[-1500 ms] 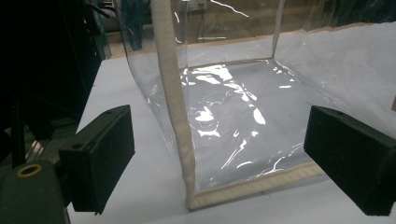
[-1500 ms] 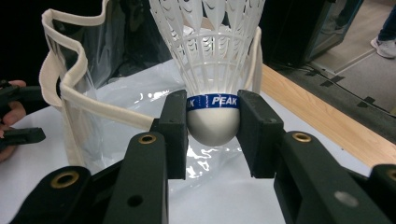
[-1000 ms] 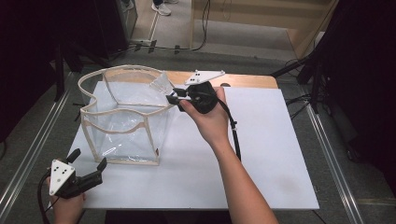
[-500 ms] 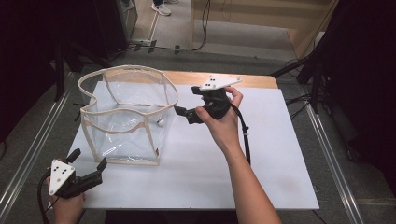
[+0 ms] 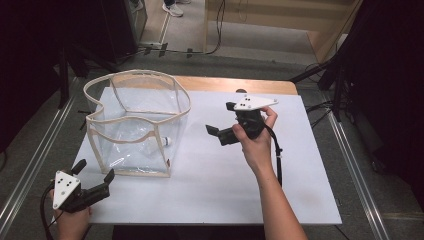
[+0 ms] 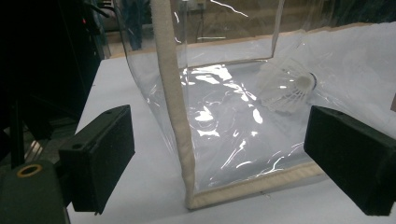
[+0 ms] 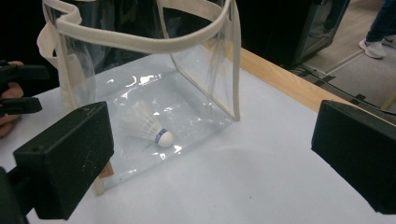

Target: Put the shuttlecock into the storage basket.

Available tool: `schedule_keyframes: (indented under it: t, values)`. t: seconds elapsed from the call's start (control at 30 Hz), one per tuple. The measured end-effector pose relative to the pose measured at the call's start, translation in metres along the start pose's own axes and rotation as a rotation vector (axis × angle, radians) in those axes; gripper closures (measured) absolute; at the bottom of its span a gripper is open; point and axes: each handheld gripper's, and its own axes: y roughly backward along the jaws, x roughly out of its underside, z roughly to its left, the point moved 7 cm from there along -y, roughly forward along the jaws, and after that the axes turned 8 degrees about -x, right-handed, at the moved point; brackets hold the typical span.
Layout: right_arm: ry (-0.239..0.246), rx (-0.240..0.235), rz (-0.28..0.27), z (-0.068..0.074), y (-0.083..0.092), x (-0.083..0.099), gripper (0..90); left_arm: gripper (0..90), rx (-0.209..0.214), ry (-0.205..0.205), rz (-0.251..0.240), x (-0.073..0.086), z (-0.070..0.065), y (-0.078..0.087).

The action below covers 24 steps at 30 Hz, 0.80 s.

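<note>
A clear plastic bag (image 5: 135, 125) with cream trim stands upright and open on the white table sheet (image 5: 210, 190). A white shuttlecock (image 5: 166, 142) lies on its side on the bag's bottom, close to the right wall. My right gripper (image 5: 221, 119) hangs open a short way right of the bag, jaws pointing at it, nothing between them. My left gripper (image 5: 94, 171) is open at the table's front left, just off the bag's near corner. The left gripper view has the corner seam (image 6: 173, 102) and the shuttlecock (image 6: 289, 88) beyond the open left gripper (image 6: 224, 163). Past the open right gripper (image 7: 212, 158) lies the shuttlecock (image 7: 149, 126).
The wooden table edge (image 5: 240, 85) shows behind the white sheet. Black stands and cables (image 5: 345, 65) are on the floor to the right and behind. The other hand with the left gripper (image 7: 18, 88) shows at the far left of the right gripper view.
My right gripper has drawn back from the bag's rim, moving right and toward the person. The bag's rim has settled. The left gripper has stayed put.
</note>
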Motion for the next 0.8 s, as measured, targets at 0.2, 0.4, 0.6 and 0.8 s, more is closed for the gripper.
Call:
schedule_keyframes:
  t: [0.2,0.4,0.6,0.8]
  values:
    - [-0.013,0.025,-0.007,-0.005,0.011,0.012,0.0,9.2,0.0,-0.001,0.001,0.0,0.0,0.0]
    - [-0.018,0.047,-0.012,-0.008,0.019,0.024,0.0,9.2,-0.001,0.0,0.0,0.0,0.0,0.0]
    - [-0.028,0.062,-0.018,-0.011,0.027,0.035,0.0,9.2,-0.002,-0.002,0.0,0.0,0.0,0.0]
    - [-0.043,0.071,-0.018,-0.013,0.032,0.047,0.0,9.2,-0.002,-0.002,0.0,0.0,0.0,0.0]
